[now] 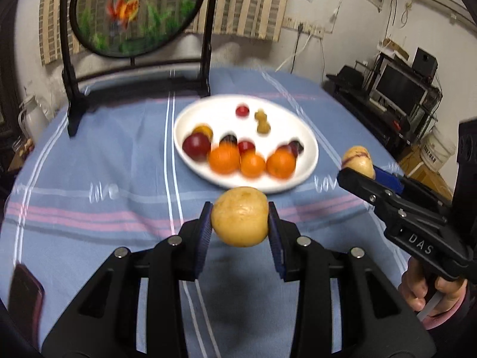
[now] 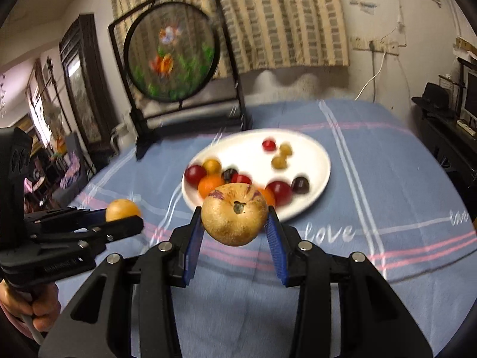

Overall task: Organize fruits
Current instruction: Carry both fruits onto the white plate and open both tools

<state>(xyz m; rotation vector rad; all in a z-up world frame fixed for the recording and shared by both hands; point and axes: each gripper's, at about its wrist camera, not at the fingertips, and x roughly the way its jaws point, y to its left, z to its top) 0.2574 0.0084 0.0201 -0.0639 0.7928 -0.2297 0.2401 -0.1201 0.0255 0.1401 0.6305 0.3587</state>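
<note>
My left gripper (image 1: 240, 217) is shut on a plain yellow round fruit (image 1: 241, 216), held above the striped blue cloth just short of the white plate (image 1: 307, 140). My right gripper (image 2: 235, 222) is shut on a yellow fruit with purple streaks (image 2: 234, 217), its stem end facing the camera. Each gripper shows in the other view: the right gripper (image 1: 356, 168) with its streaked fruit (image 1: 357, 161) right of the plate, the left gripper (image 2: 123, 219) with its yellow fruit (image 2: 122, 210) left of it. The plate (image 2: 316, 161) holds several oranges, red and dark plums and small yellow-green fruits.
A round painted screen in a black stand (image 1: 135, 12) rises behind the plate at the table's far side. A dark phone (image 1: 25, 298) lies at the near left edge of the cloth. A person's hand (image 1: 429, 292) grips the right handle. Black shelving (image 1: 399, 89) stands far right.
</note>
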